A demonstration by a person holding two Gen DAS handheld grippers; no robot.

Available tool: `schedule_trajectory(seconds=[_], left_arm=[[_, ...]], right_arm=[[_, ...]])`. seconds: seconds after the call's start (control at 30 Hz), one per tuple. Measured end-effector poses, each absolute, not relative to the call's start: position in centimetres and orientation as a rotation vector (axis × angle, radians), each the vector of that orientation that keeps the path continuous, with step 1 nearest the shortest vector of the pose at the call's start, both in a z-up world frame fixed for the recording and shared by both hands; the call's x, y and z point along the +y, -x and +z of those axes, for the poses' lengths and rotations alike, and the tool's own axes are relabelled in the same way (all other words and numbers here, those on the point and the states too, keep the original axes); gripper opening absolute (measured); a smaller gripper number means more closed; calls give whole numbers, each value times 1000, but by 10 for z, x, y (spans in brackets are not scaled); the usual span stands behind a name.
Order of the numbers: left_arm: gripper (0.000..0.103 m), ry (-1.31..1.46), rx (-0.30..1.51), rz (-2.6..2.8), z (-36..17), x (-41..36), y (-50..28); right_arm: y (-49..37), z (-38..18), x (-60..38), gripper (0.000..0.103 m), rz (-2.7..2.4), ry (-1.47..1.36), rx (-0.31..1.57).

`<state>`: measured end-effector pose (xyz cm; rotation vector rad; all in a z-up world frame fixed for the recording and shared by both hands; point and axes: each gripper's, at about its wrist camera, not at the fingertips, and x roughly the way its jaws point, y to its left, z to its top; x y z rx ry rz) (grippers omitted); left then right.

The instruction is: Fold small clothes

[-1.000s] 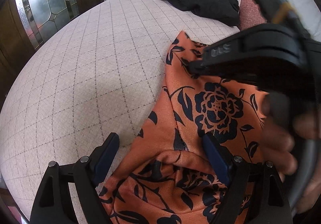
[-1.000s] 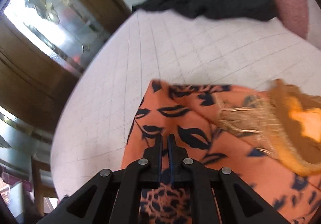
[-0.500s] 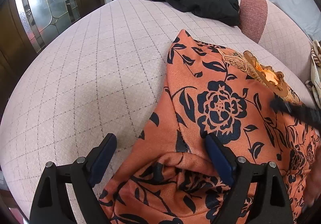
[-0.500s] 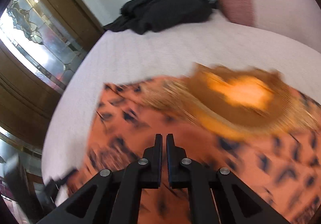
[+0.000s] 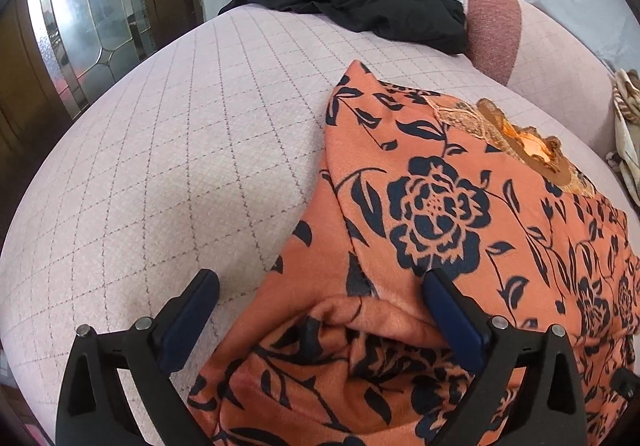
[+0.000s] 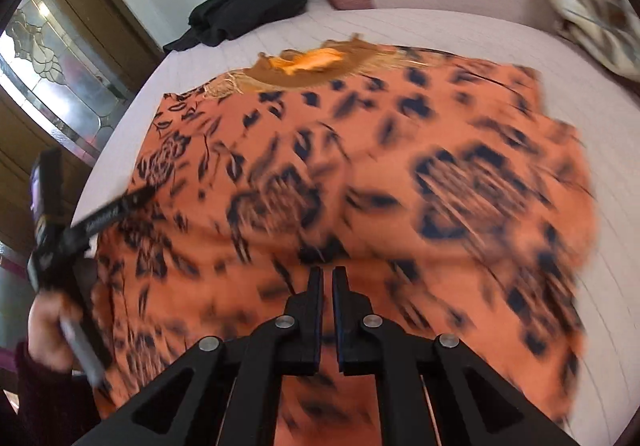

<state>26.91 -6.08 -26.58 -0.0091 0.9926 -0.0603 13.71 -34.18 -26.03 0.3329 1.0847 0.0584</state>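
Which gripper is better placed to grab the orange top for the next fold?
Left. The left gripper is open astride a bunched fold of the orange top; the right gripper looks shut above it.

Motion blur smears the orange floral garment (image 6: pixel 360 186) below the right claw (image 6: pixel 327 278), hiding any pinched cloth.

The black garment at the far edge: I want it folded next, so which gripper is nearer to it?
Left, probably. The left gripper is open at the orange top's near-left edge, facing the black garment; the right gripper, jaws nearly shut, sits further right.
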Motion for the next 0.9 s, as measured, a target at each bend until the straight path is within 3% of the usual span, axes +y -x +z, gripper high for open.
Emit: schedule_trajectory(seconds=[0.33, 0.43, 0.9], left_arm=[[101, -75, 977, -106, -266, -51, -205], [101, -134, 919, -109, -265, -51, -177], [101, -207, 870, -142, -251, -49, -61]], right_arm=[[-30, -278, -377, 8, -43, -447, 1142], [-7, -287, -384, 8, -49, -551, 1055], [17, -291, -386, 8, -59, -598, 965]])
